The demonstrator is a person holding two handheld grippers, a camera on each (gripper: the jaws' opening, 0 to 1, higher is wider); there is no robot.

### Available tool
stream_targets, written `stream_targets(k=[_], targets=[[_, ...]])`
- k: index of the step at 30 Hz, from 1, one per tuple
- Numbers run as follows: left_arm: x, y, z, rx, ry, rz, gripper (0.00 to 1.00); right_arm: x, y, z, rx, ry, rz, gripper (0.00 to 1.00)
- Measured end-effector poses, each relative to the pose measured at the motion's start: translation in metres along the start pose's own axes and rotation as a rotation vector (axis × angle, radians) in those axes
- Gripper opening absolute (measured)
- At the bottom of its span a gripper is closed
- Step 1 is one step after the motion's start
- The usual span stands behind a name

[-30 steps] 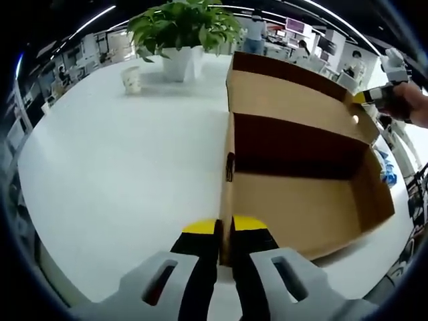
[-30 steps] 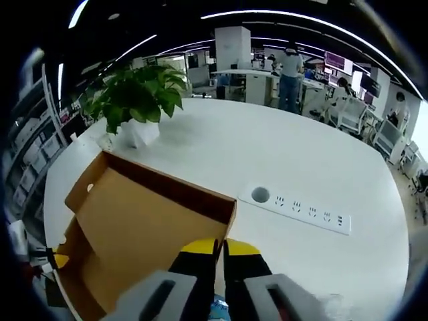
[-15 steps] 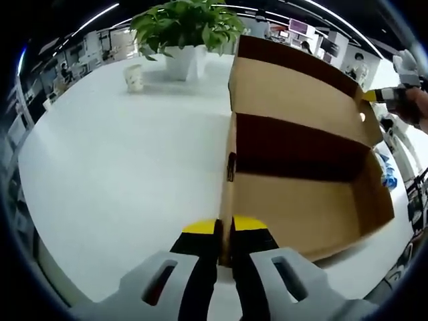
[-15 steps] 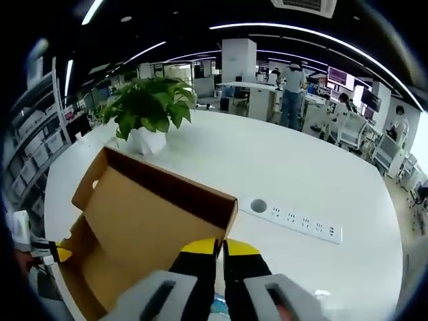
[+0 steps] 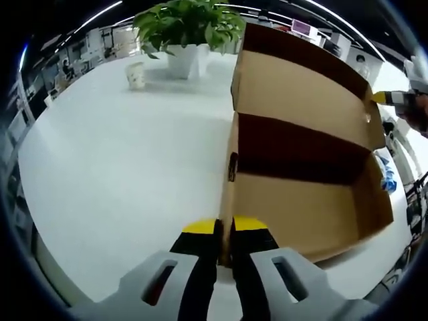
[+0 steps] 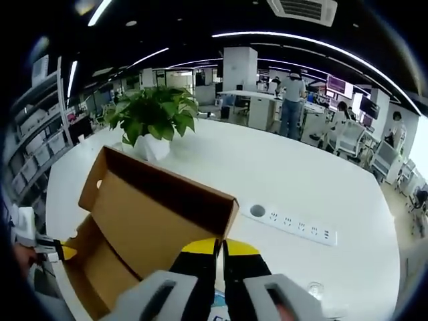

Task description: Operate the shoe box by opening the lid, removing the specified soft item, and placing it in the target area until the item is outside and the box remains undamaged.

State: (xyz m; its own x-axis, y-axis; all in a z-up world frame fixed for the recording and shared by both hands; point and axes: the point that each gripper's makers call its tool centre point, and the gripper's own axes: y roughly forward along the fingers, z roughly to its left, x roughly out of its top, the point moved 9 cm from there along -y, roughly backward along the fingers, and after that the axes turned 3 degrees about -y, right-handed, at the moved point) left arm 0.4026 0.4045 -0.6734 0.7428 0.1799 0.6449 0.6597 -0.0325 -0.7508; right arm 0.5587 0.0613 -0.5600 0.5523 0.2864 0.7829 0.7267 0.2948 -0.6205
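Note:
The brown cardboard shoe box [image 5: 301, 207] stands open on the white table [image 5: 120, 147], and the floor of the box looks bare. My left gripper [image 5: 225, 231] is shut on the box's near side wall. The lid [image 5: 301, 90] stands raised behind the box. In the right gripper view the lid [image 6: 154, 214] tilts up, with my right gripper [image 6: 219, 246] shut on its front edge. That right gripper [image 5: 394, 99] appears at the lid's far corner in the left gripper view. A blue soft thing [image 5: 388, 177] lies just outside the box's right wall.
A potted plant [image 5: 187, 27] and a paper cup [image 5: 136, 75] stand at the table's far side. A white power strip [image 6: 291, 224] lies on the table beyond the lid. People, desks and chairs fill the office behind.
The right gripper has lifted the lid a little higher and more upright. The left gripper keeps its hold on the box wall.

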Motion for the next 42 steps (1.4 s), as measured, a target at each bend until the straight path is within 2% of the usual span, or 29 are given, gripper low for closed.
stream_targets(k=[20, 42], targets=[[0.000, 0.001, 0.000, -0.004, -0.010, -0.001, 0.06, -0.004, -0.036, 0.016, -0.011, -0.036, -0.050, 0.00], [-0.001, 0.000, 0.002, -0.035, -0.013, -0.007, 0.06, -0.021, -0.069, 0.034, -0.025, -0.041, -0.083, 0.00]])
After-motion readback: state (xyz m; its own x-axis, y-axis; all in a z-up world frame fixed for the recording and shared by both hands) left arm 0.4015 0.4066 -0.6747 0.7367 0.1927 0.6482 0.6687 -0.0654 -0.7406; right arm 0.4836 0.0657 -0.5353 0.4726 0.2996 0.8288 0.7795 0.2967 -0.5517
